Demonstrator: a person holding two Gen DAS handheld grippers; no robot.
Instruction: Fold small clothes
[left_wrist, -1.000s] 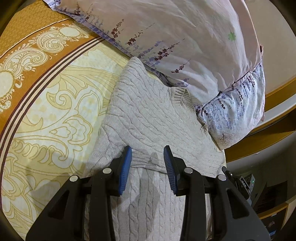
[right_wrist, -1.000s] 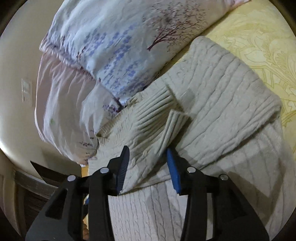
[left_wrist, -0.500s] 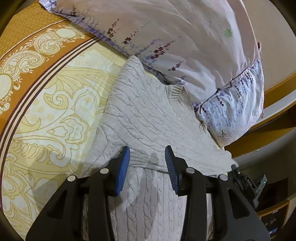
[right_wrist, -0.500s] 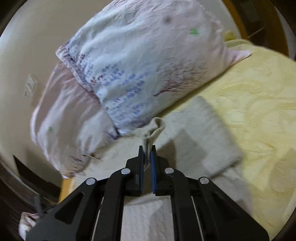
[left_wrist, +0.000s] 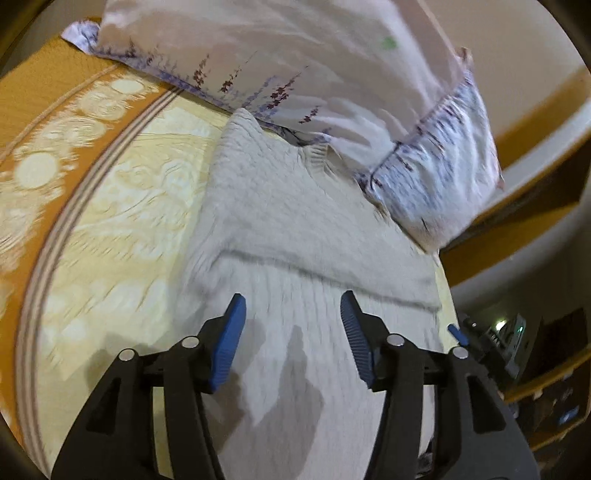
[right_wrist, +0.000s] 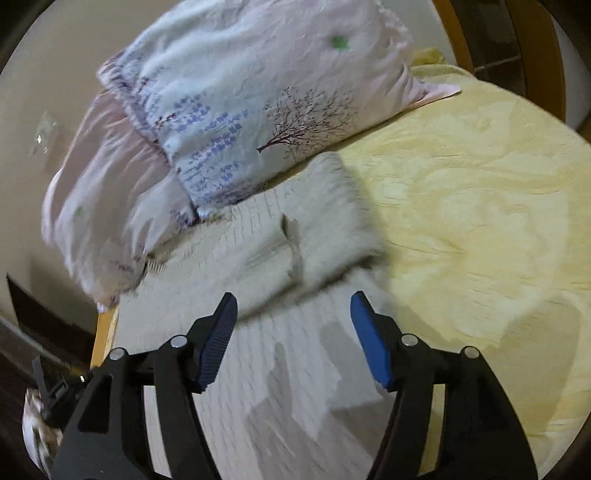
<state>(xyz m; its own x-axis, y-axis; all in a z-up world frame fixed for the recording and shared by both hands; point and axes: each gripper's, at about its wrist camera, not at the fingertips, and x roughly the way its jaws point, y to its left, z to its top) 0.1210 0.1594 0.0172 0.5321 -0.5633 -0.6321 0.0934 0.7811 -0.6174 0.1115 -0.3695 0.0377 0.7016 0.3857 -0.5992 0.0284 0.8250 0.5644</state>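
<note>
A pale grey cable-knit sweater (left_wrist: 288, 206) lies on the bed with its sleeves folded across the chest. In the right wrist view the same sweater (right_wrist: 295, 236) shows a ribbed cuff resting on top near the collar. My left gripper (left_wrist: 291, 306) hovers over the sweater's lower body, its jaws opening with nothing between them. My right gripper (right_wrist: 293, 308) hangs above the sweater just below the folded sleeve, jaws opening and empty. Both views are motion-blurred.
Two floral pillows (left_wrist: 332, 74) (right_wrist: 258, 103) lie against the sweater's collar end. A yellow patterned bedspread (right_wrist: 480, 203) with an orange border (left_wrist: 55, 122) spreads around. The wooden bed frame (left_wrist: 517, 221) and dark furniture (left_wrist: 546, 350) stand past the mattress edge.
The right gripper pinched the sleeve cuff, lifted it, and has now let it go onto the sweater and drawn back. Both grippers have opened wider and pulled away from the garment.
</note>
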